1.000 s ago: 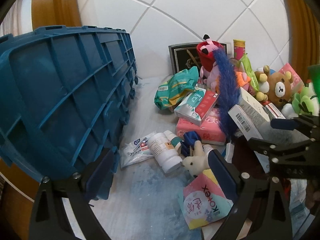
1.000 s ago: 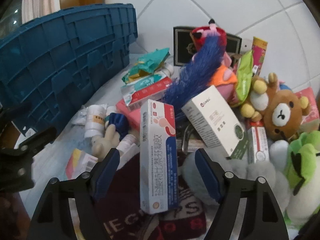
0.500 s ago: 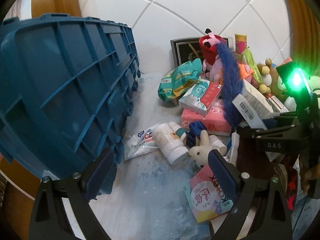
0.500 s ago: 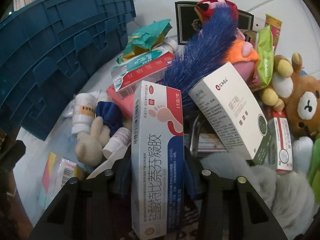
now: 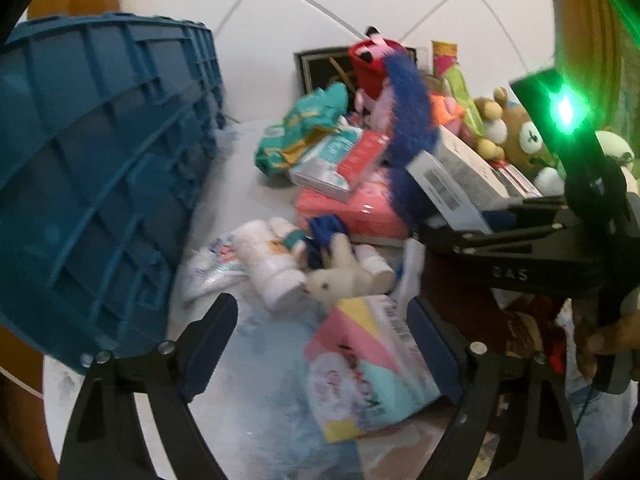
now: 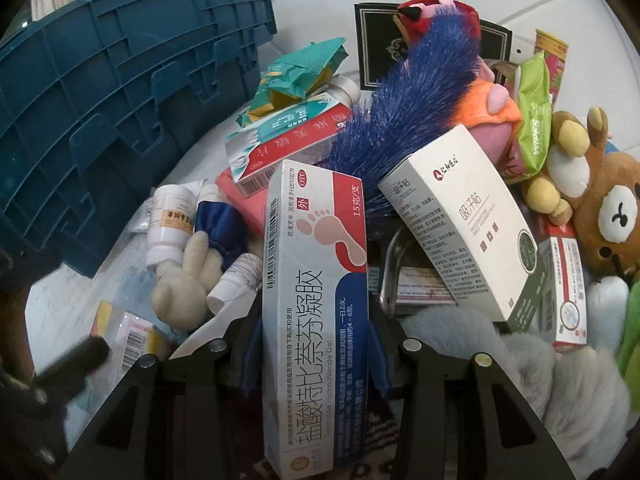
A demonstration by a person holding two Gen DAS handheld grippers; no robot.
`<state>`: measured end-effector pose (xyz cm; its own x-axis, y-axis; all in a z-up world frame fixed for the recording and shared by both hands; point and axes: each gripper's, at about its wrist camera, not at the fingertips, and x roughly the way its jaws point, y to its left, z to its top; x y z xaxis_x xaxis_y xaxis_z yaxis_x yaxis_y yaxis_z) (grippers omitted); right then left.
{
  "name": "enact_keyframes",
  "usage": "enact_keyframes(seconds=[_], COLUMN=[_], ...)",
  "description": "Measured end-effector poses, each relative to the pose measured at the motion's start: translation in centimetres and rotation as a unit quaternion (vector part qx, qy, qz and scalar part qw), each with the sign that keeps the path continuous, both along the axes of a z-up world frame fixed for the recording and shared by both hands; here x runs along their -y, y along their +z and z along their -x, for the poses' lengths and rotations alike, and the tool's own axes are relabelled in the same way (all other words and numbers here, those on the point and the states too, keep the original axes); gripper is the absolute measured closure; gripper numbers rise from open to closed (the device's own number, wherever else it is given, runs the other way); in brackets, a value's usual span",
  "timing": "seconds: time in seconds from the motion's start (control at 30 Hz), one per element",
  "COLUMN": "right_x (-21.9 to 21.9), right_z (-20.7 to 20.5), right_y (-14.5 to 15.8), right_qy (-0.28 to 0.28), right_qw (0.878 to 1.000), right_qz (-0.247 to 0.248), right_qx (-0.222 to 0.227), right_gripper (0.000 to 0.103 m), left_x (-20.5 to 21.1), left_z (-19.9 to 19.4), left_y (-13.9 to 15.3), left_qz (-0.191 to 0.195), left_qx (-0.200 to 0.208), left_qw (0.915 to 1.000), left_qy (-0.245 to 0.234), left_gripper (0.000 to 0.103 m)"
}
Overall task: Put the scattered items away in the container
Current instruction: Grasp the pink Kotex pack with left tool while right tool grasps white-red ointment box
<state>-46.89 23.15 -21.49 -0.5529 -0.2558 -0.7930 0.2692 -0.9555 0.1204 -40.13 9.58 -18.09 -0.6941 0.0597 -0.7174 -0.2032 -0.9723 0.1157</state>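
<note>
Left wrist view, left gripper (image 5: 320, 344): fingers spread wide and holding nothing, poised over a pink, yellow and teal soft packet (image 5: 370, 368) that lies between them on the pale tabletop (image 5: 256, 408).
Left wrist view, container: the blue ribbed plastic crate (image 5: 96, 184) stands at the left beside the clutter; its inside cannot be seen.
Left wrist view, scattered items: a white pill bottle (image 5: 270, 272) and a small cream plush rabbit (image 5: 344, 280) lie just beyond the packet, with a pink tissue pack (image 5: 352, 208) and a blue feathery toy (image 5: 408, 136) farther back.
Left wrist view, right gripper (image 5: 516, 232): enters from the right with a green lamp lit; its grip is blurred here.

Right wrist view, right gripper (image 6: 314, 344): fingers pressed against both sides of a long red, white and blue foot-gel carton (image 6: 316, 304), which stands on end between them, above the pile.
Right wrist view, container: the crate (image 6: 120, 92) fills the upper left, only its outer wall showing.
Right wrist view, heap: a white patch box (image 6: 464, 220) leans just right of the carton; a brown teddy bear (image 6: 608, 216) sits at the far right, and a green wipes pack (image 6: 534, 120) is behind.
</note>
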Motion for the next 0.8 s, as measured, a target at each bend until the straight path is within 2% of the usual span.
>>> enact_keyframes(seconds=[0.1, 0.27, 0.33, 0.5, 0.67, 0.8], right_x=[0.0, 0.0, 0.0, 0.0, 0.0, 0.1], right_z=[0.0, 0.1, 0.1, 0.2, 0.3, 0.3], right_y=[0.0, 0.0, 0.0, -0.1, -0.1, -0.1], right_qy=[0.003, 0.009, 0.012, 0.015, 0.016, 0.017], right_qw=[1.0, 1.0, 1.0, 1.0, 1.0, 1.0], right_qz=[0.002, 0.005, 0.006, 0.012, 0.012, 0.012], right_qx=[0.001, 0.003, 0.004, 0.006, 0.008, 0.009], right_gripper=[0.06, 0.06, 0.06, 0.06, 0.06, 0.06], left_x=[-0.8, -1.1, -1.0, -1.1, -0.4, -0.2], left_z=[0.5, 0.7, 0.8, 0.1, -0.1, -0.2], left_y=[-1.3, -3.0, -3.7, -3.8, -3.8, -3.9], left_qz=[0.004, 0.015, 0.016, 0.02, -0.004, -0.003], left_qx=[0.03, 0.05, 0.062, 0.061, 0.064, 0.063], left_qw=[0.9995, 0.9986, 0.9979, 0.9979, 0.9979, 0.9978], left_qy=[-0.005, 0.0, 0.002, -0.003, -0.01, -0.018], left_gripper=[0.022, 0.023, 0.029, 0.032, 0.04, 0.042])
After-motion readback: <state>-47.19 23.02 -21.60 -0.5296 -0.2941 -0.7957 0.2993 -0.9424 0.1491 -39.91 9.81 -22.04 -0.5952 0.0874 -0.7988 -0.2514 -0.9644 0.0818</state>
